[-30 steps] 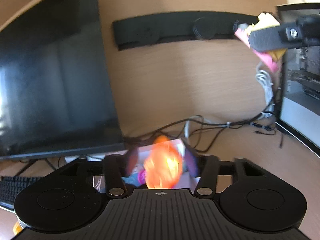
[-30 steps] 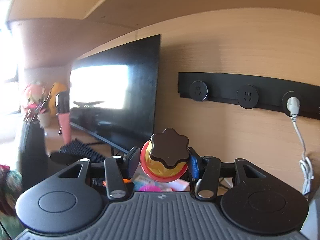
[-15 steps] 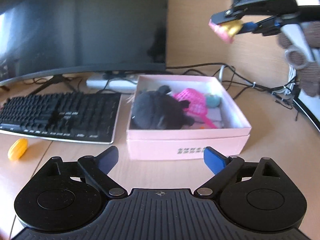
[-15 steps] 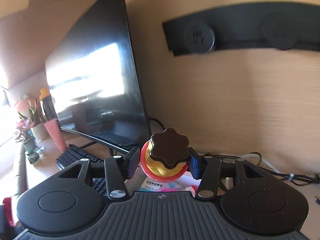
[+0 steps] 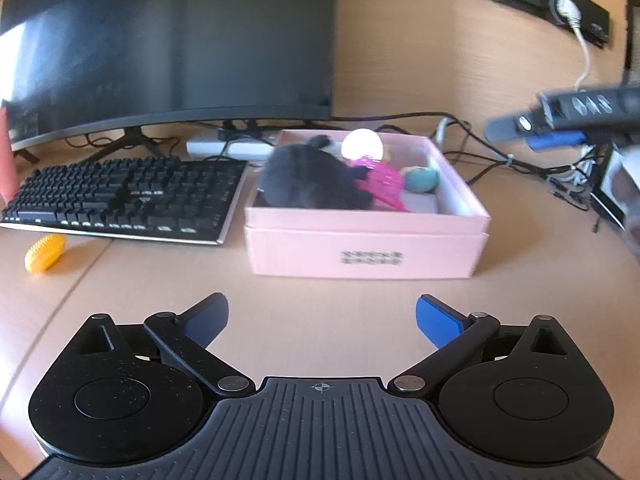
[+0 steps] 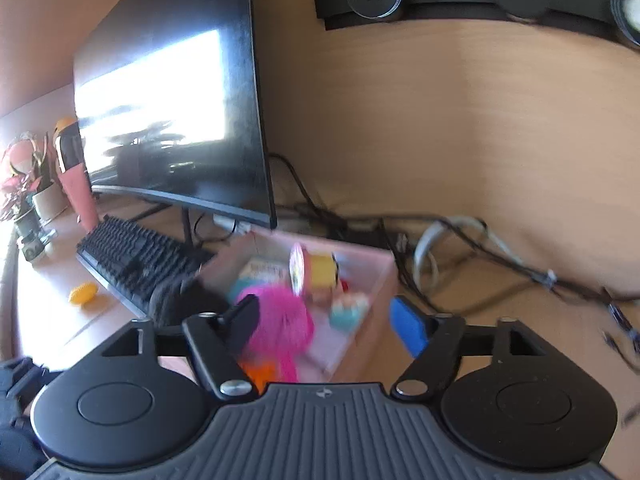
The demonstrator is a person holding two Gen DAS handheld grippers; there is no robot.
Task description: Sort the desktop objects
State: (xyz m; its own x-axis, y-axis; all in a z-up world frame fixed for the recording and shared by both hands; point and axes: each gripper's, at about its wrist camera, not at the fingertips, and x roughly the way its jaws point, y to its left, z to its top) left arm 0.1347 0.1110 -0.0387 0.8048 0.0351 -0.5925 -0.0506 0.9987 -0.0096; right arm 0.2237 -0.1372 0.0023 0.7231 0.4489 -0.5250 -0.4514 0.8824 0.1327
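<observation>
Since a second ago the pudding toy [image 6: 316, 272] has left the right gripper [image 6: 328, 322] and lies blurred in the box [image 5: 366, 240] ahead. Both jaws have just been opening; left gripper [image 5: 322, 316] spread, empty.

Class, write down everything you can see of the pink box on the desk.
The pink box looks like cardboard, rectangular and open-topped, with a seam around its upper wall and a small dark printed label on its front. It sits flat on the wooden desk, right of the keyboard, below the monitor. Inside lie a black furry toy, a pink plastic piece, a teal ball and a pale round toy. Neither gripper touches it.
</observation>
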